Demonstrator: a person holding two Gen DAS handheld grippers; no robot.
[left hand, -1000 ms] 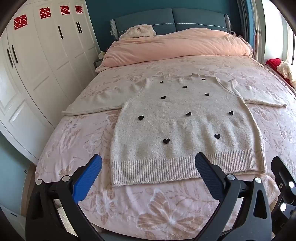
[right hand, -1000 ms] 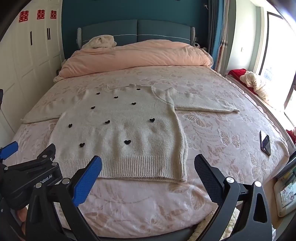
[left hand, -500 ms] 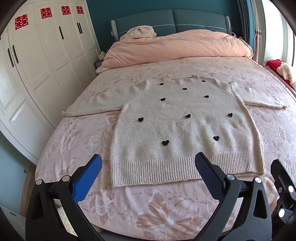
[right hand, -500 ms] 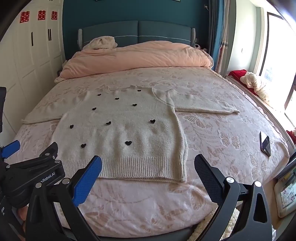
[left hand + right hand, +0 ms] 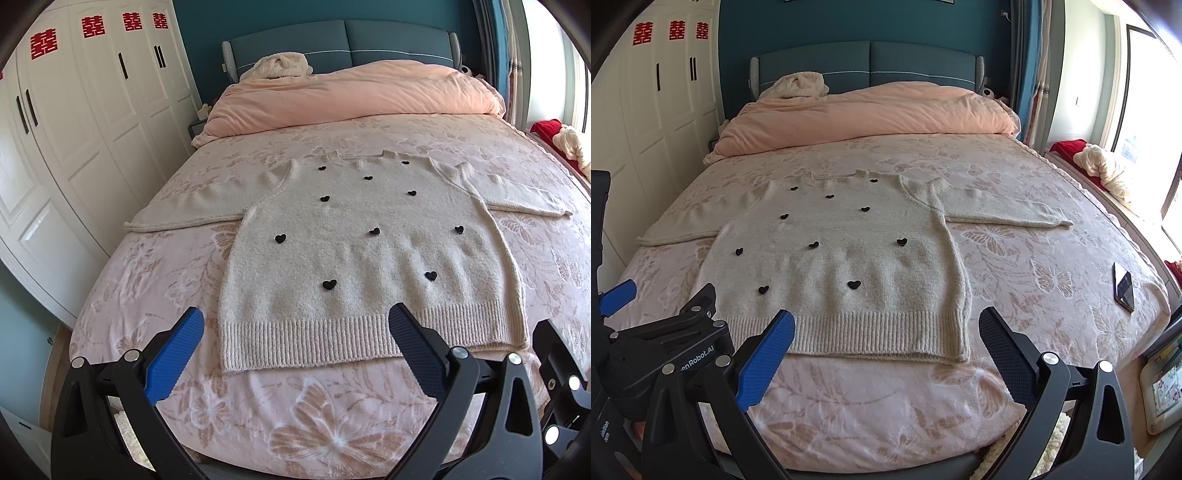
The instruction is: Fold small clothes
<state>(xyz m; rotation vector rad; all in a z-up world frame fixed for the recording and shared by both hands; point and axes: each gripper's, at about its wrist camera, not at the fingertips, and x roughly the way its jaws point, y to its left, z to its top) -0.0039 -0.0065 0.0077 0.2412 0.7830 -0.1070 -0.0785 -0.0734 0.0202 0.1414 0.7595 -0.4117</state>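
A cream sweater [image 5: 369, 254] with black hearts is laid flat, front up, on the bed [image 5: 288, 424], its ribbed hem [image 5: 332, 339] toward the near edge and both sleeves spread toward the side edges. The left gripper [image 5: 295, 347] and right gripper [image 5: 886, 347] are held above the near edge, fingers [image 5: 173, 354] spread wide and nothing grasped; neither touches the cloth.

Risk, as judged: the fluffy knit is thick and the bedspread soft, so a pinch at the hem may gather the bedspread with it, or take only the upper layer and leave the back behind, skewing the fold. The left sleeve [image 5: 195, 206] reaches almost to the left edge and may slide off if dragged. A phone [image 5: 1123, 286] lies near the right edge, well apart from the sweater, yet may be swept by a wide swing.

Open room: bare bedspread lies between hem and near edge, and more right of the body. A duvet [image 5: 871, 114] bounds the far end.
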